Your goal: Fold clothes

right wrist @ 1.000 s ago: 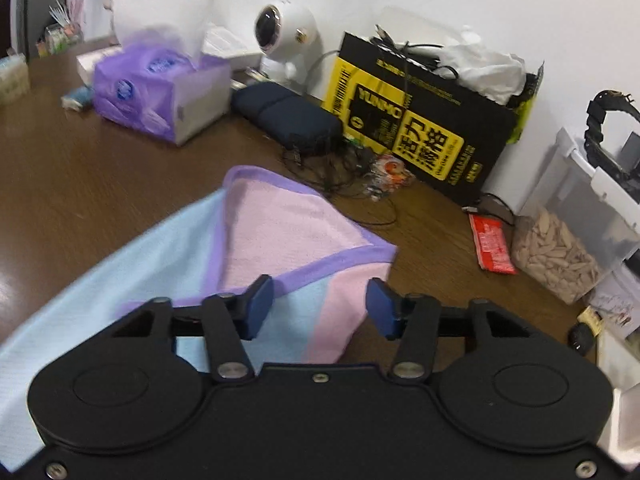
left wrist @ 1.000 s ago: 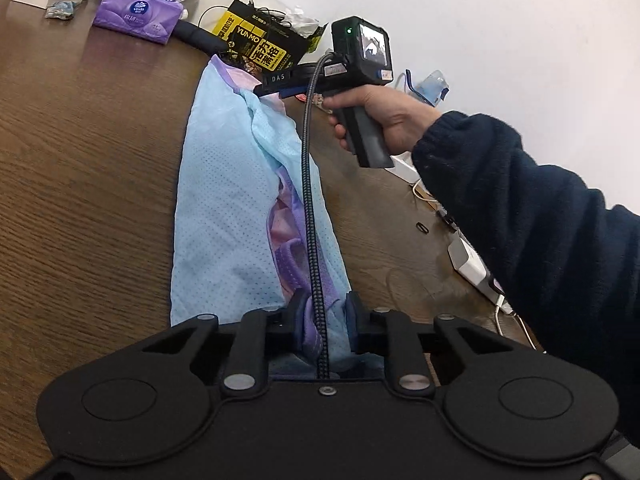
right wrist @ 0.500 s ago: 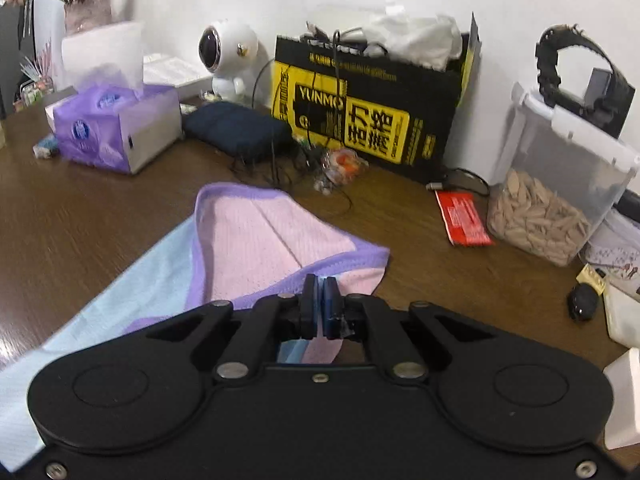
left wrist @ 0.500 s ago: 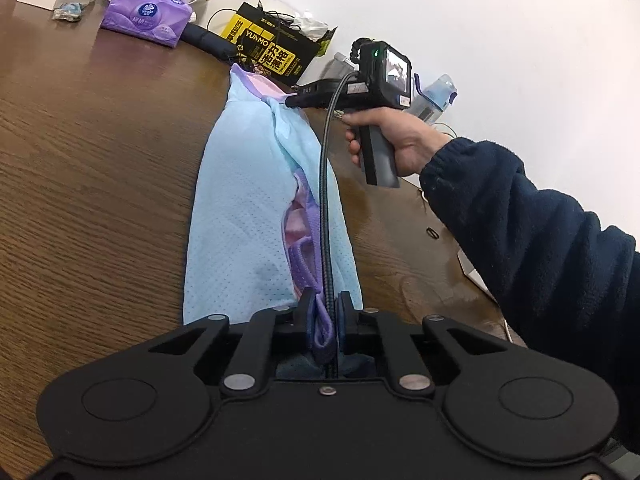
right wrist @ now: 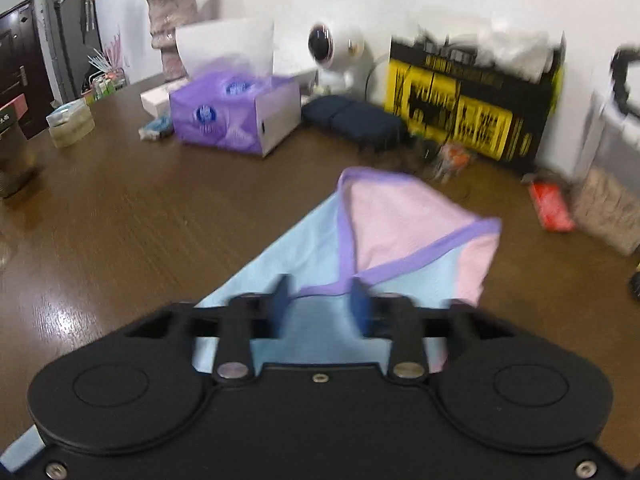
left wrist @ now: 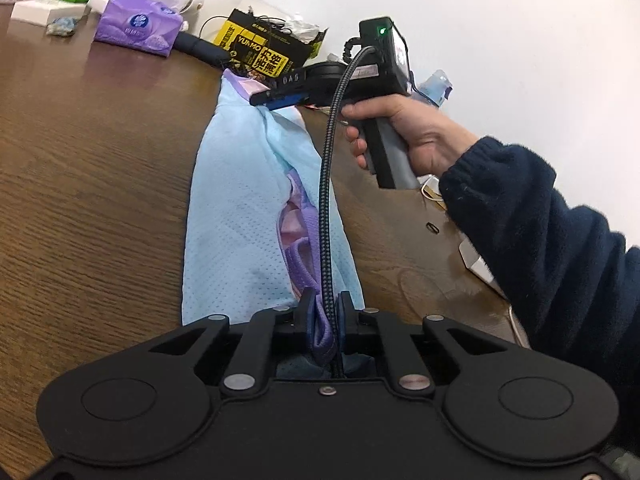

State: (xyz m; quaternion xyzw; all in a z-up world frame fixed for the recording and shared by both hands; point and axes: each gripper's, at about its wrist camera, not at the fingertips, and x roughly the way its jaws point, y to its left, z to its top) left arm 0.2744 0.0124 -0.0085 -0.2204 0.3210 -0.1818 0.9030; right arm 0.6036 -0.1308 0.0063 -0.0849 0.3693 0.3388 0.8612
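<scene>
The garment, pale blue with pink panels and purple trim, lies lengthwise on the wooden table. The left gripper pinches the near purple hem, and a braided cable runs between its fingers. The right gripper is over the far end with its fingers spread, gripping nothing. That view is blurred.

I see the light-blue mesh garment lying lengthwise on the table, folded narrow, with purple trim and pink lining showing.
</scene>
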